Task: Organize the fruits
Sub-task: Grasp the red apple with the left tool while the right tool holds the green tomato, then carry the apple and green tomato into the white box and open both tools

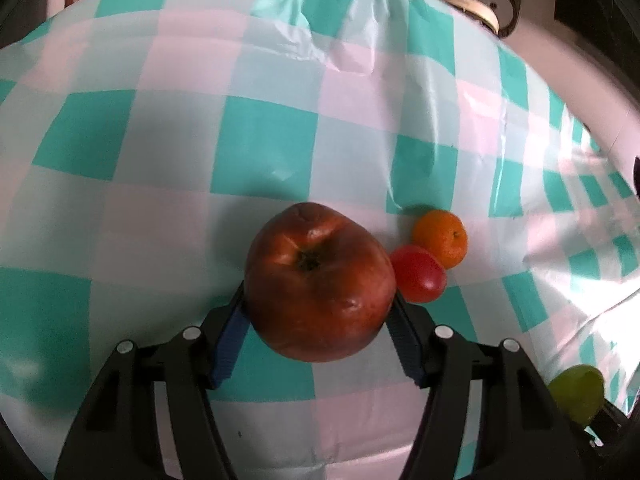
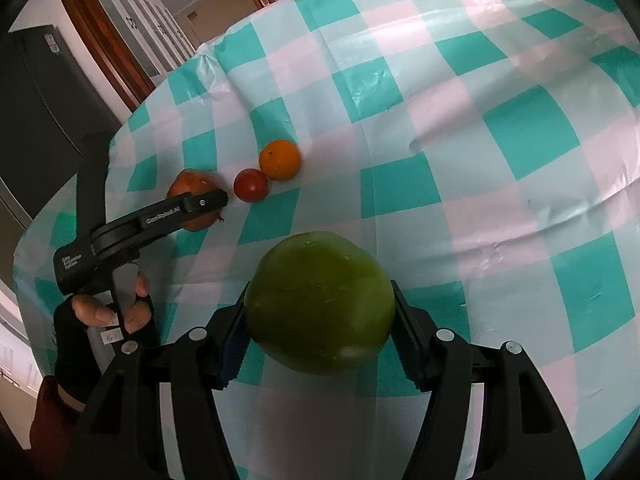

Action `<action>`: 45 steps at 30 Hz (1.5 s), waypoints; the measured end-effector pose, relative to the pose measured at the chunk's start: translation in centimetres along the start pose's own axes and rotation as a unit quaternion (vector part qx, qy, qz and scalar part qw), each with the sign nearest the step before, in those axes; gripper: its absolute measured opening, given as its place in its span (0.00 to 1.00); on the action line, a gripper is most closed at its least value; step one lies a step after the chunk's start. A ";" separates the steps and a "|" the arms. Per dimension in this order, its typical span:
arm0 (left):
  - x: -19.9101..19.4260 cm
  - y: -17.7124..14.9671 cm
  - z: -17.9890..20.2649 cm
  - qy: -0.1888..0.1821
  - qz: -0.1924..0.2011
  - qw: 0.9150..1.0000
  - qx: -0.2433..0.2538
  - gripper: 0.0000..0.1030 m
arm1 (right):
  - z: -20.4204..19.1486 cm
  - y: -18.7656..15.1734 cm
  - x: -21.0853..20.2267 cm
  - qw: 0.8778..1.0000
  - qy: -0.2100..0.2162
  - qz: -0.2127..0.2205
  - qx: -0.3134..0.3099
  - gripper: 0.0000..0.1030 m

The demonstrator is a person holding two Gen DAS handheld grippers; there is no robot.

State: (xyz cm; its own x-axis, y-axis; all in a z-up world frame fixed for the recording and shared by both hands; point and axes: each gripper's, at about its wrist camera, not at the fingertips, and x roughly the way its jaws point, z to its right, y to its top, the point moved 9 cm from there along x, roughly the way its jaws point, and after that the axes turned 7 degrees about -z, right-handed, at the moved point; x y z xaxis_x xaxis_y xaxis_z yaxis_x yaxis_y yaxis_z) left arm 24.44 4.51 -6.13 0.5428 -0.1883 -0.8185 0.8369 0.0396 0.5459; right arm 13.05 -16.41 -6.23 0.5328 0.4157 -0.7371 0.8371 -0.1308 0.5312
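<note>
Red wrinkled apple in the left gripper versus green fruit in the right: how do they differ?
The red wrinkled apple is dark red-brown with creased, dented skin; the green fruit is olive green and smooth. The apple sits close beside the small red tomato and orange tangerine; the green fruit is apart from them. Both are clamped between gripper fingers.

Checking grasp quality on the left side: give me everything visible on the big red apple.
The red apple is large, dark red-brown, with wrinkled, bruised-looking skin and a dent low on its right side. Its stem pit faces the left wrist camera. The left gripper is shut on it, blue ribbed pads pressing both flanks. It sits over the checked tablecloth; contact underneath cannot be told. A small red tomato sits close at its right, with an orange mandarin beyond.
</note>
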 end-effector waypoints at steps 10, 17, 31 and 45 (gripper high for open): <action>-1.9 -0.2 -1.7 -0.031 0.032 0.998 -0.044 0.62 | 0.2 0.4 0.1 1.000 0.020 0.003 0.016 0.60; -5.3 -3.8 -1.0 -0.032 0.026 0.996 -0.084 0.62 | 0.3 0.3 -0.5 1.000 0.013 0.009 0.020 0.60; -14.9 -19.3 4.6 -0.046 0.008 0.999 0.023 0.62 | -2.4 -12.3 -10.5 0.999 -0.009 0.031 0.002 0.60; -18.6 -28.1 16.6 -0.074 0.005 0.979 0.187 0.62 | 4.2 -21.7 -22.2 0.994 -0.061 0.085 0.020 0.60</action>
State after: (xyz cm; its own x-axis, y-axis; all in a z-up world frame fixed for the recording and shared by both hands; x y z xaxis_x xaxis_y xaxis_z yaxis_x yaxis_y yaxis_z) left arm -10.38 -9.37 -3.29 0.5110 -0.3313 -0.7932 0.7322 -0.3156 0.6035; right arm -16.40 -26.60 -3.18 0.6756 0.2718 -0.6853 0.7371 -0.2271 0.6365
